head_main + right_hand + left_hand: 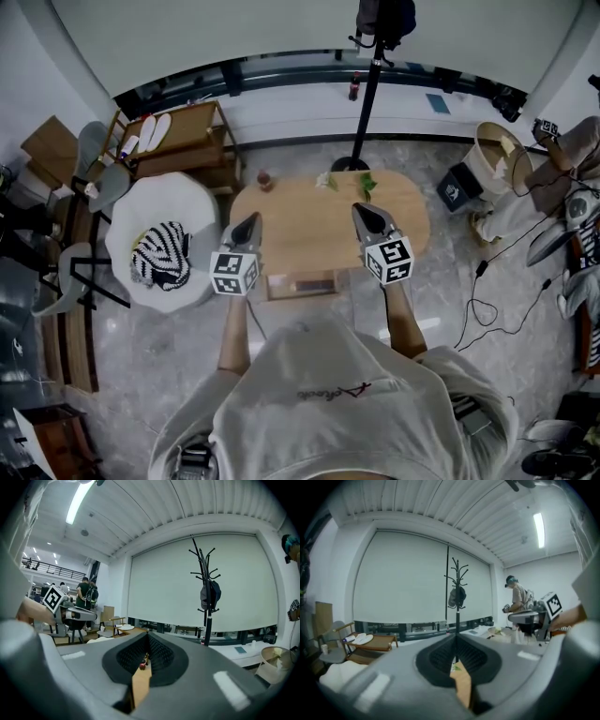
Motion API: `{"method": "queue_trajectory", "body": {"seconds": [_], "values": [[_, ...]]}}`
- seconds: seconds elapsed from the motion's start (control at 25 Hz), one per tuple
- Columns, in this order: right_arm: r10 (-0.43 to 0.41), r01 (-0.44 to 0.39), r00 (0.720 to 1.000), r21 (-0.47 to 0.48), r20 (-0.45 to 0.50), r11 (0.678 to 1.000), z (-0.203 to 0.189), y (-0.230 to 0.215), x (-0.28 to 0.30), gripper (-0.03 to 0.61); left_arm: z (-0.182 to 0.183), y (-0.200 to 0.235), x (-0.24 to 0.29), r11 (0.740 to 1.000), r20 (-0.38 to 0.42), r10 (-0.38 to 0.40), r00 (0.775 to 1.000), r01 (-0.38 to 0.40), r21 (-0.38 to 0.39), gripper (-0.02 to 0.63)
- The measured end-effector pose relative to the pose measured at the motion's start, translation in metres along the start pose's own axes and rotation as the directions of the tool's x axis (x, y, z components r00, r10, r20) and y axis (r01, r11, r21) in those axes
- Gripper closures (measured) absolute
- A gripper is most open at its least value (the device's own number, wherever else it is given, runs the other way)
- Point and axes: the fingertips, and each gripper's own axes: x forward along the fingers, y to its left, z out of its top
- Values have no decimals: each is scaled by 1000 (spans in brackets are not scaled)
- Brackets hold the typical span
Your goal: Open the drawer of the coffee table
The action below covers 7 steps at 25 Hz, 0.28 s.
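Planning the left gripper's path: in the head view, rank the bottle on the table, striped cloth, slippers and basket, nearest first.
From the left gripper:
1. Bottle, ahead on the table.
2. Striped cloth, left chair.
3. Slippers, far left.
4. Basket, far right.

It was a mock living room set up in an open lab hall: a coffee table (309, 225) at centre, a coat stand (367, 94) above it, loose cables (481, 267) at right, and people (86, 595) working beyond.

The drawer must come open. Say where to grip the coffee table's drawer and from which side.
Grip the drawer by its front edge, which shows beyond the coffee table on its near long side; come from that side. No handle can be made out.
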Motion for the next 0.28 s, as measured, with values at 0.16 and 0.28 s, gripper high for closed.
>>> {"method": "queue_trajectory", "body": {"seconds": [0.16, 0.28], "values": [[9, -9, 1000, 11, -8, 1000, -5, 0, -2, 574, -1, -6, 2, 1000, 4, 0, 1000, 0, 2, 614], [19, -19, 1000, 16, -11, 1000, -8, 1, -3, 574, -1, -11, 2, 1000, 9, -8, 1000, 8, 11, 614]]}}
